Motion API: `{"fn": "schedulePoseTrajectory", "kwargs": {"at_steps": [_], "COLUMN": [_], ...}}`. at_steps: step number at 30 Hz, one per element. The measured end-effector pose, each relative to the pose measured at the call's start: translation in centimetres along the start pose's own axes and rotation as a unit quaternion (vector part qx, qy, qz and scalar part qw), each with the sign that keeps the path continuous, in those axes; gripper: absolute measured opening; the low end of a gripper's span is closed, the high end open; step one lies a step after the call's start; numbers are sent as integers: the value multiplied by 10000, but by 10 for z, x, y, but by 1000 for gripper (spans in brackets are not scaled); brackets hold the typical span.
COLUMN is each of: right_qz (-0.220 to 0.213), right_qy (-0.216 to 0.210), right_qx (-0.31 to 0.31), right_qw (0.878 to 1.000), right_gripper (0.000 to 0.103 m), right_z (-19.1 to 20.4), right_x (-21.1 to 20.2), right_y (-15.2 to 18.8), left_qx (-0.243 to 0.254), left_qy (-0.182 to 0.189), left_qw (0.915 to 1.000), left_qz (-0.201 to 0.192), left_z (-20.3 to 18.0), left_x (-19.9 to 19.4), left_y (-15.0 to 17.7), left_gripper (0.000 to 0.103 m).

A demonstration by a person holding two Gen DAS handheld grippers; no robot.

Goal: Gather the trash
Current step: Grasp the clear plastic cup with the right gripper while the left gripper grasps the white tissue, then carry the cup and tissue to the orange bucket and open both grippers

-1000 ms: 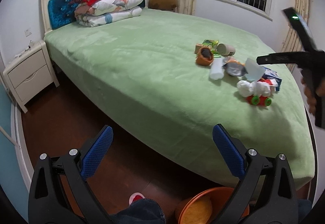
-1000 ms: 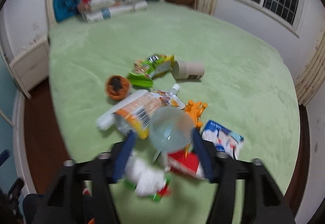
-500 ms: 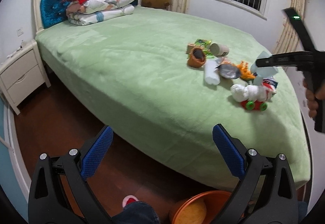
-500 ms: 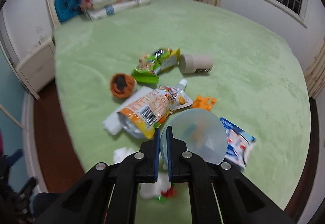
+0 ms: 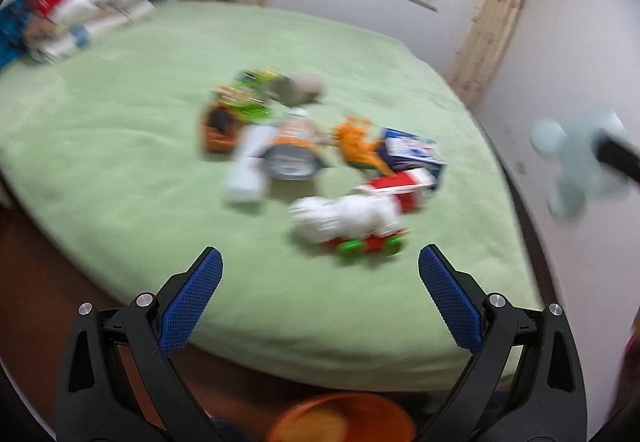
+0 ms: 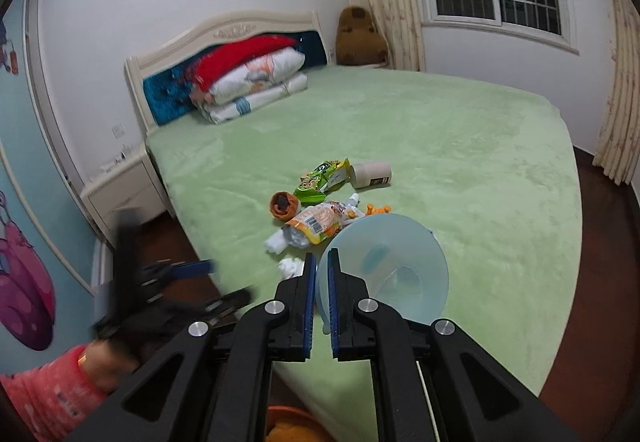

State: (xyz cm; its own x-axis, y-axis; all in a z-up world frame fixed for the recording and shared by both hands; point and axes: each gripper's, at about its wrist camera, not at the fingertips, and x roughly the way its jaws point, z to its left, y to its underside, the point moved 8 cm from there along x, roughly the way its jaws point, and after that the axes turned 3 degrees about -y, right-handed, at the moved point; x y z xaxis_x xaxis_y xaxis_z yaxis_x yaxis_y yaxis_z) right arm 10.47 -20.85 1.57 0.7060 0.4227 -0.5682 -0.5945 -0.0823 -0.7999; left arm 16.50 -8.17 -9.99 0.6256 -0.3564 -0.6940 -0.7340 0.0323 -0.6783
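Note:
My right gripper (image 6: 322,262) is shut on the rim of a pale blue see-through plastic cup (image 6: 384,266) and holds it in the air above the near edge of the green bed (image 6: 460,145). In the blurred left wrist view the same cup (image 5: 572,161) hangs at the far right, off the bed. The trash pile lies mid-bed: a green snack bag (image 6: 324,177), a beige paper cup (image 6: 372,173), an orange cup (image 6: 284,205), an orange pouch (image 6: 320,222), white tissue (image 5: 344,213) and a red carton (image 5: 400,189). My left gripper (image 5: 320,298) is open with nothing between its fingers, short of the tissue.
An orange bin (image 5: 344,418) stands on the dark floor below the grippers at the bed's foot. Folded bedding (image 6: 256,81) and a brown plush (image 6: 360,37) sit by the headboard. A white nightstand (image 6: 124,189) is left of the bed. A pink sleeve (image 6: 48,398) shows at the lower left.
The right gripper shut on the cup's rim, then lifted it off the bed and drew it back. The left gripper swung right, from the bedside toward the trash pile.

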Motion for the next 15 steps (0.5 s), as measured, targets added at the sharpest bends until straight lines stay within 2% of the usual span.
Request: {"fn": "schedulePoseTrajectory", "kwargs": {"at_steps": [2,5,8,11,12,13,15], "right_qz": [-49,-51,-19,23,32,38,35], "right_qy": [-32,-74,-168,-194,-192,-196,-203], "right_qx": [39,118,221,294,320,345,391], "right_qw": [10000,9999,9996,9994,9993,9992,9990], "right_gripper": [6,6,6,6,6,6,6], "right_z": [-1,-2,-5,-9,-10,-11,-14], "right_x": [-10,-21,-27,-27,-27,-26,-25], "right_y": [11,28,41,51,53,55,57], "left_qx": [-139,-140,-569,-648,-613,-604,-700], "left_qy": [216,151,213,131,126,156,204], "left_qw": [9995,9987,9947,9937,9940,9938,9927], "left_qz": [209,471,826,903,894,918,960], "left_z": [-11,-19,-20,-18,-19,-20,-16], "left_x": [24,54,84,94,95,96,100], "left_y": [-8,-14,-15,-14,-14,-13,-12], "left_gripper": [96,96,96,93,72,59,54]}}
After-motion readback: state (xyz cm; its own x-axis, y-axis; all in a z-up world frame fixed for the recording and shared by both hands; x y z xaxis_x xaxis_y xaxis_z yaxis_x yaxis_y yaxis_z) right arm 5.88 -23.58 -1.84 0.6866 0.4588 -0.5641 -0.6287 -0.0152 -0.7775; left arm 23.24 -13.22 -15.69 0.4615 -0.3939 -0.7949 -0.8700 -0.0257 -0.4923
